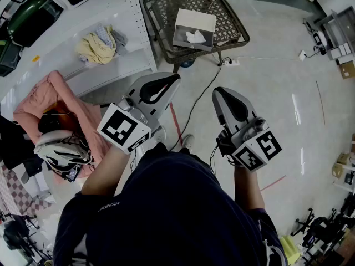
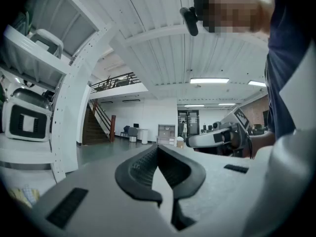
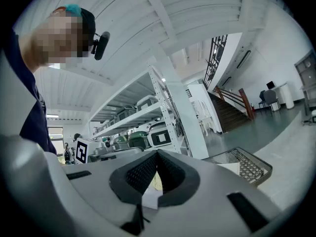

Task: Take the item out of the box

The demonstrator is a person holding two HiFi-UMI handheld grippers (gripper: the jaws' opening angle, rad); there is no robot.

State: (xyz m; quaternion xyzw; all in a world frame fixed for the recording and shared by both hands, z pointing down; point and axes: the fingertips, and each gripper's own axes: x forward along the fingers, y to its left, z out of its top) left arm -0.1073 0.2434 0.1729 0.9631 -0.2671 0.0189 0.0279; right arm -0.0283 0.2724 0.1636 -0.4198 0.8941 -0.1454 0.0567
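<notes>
1. Box: white rectangular cardboard, open top, sits flat inside a dark wire-mesh basket on the floor, far from both grippers.
2. Item: white, crumpled and soft-looking, lies inside the box. Can't tell whether it's tissue or cloth.
3. Left hand-held gripper: grey moulded shell, black ribbed pads, held up in the air at chest level. In the left gripper view the jaws are pressed together at the tips, forming a V-shaped pocket with nothing in it.
4. Right hand-held gripper: same build, held up beside the left one but apart from it. In the right gripper view the tips meet, the pad faces show a fine grid texture, and nothing is pinched.
5. Marker cubes: each gripper carries a white cube with black square patterns at the wrist end.
6. Floor: pale and glossy, with a black cable snaking to a white power strip just beside the basket.
7. Shelf: white perforated metal, left of the basket, holds a bunched yellow cloth.
8. Far left: rumpled pink fabric with a glossy white helmet below it.
</notes>
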